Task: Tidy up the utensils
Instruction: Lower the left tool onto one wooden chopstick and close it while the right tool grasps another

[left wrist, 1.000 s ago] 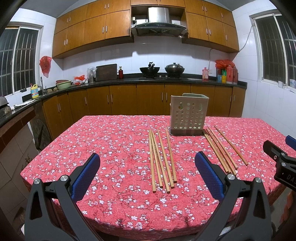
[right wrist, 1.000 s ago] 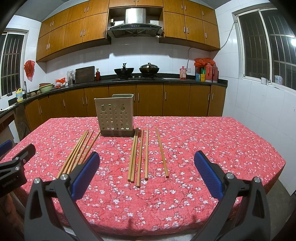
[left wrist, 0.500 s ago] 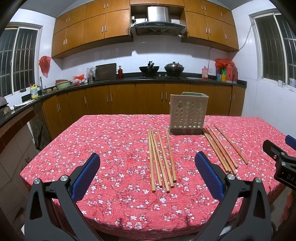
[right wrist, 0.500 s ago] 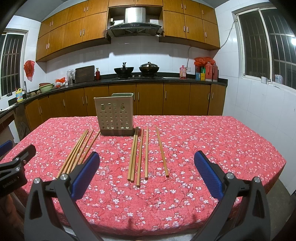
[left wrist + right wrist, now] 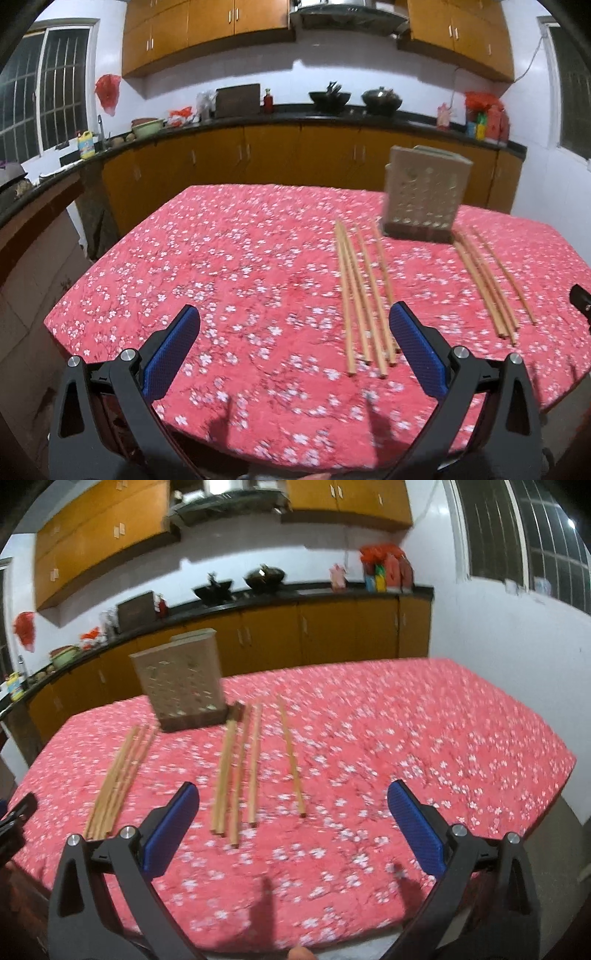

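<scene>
Chopsticks lie in two bundles on the red floral desk (image 5: 240,258), one (image 5: 364,295) left-front of the perforated holder (image 5: 424,192), another (image 5: 487,280) right-front. Left gripper (image 5: 293,347) and right gripper (image 5: 291,825) hover with jaws wide, empty. Only the right view shows the desk's right edge beyond the holder (image 5: 181,683).

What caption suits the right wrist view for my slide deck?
Open right gripper above two chopstick groups lying before a perforated holder on a red floral tablecloth.
</scene>
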